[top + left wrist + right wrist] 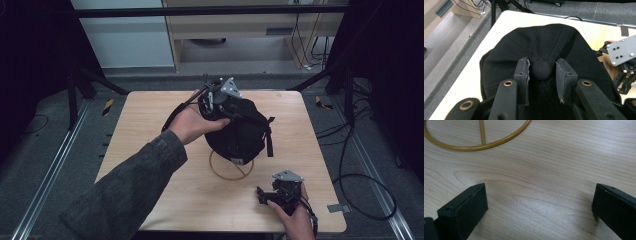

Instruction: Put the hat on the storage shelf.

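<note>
Black cap (240, 131) sits mid-tabletop (150, 130) over a yellow wire ring (231, 169). The left gripper view shows the left tool (541, 72) with jaws close either side of the cap's crown button (541, 70). The right tool (539, 207) rests near the front edge, jaws wide apart over bare wood.

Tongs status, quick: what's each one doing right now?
Left tongs: around the top button of the black cap; grip cannot be told.
Right tongs: open, empty, over the wooden table.
</note>
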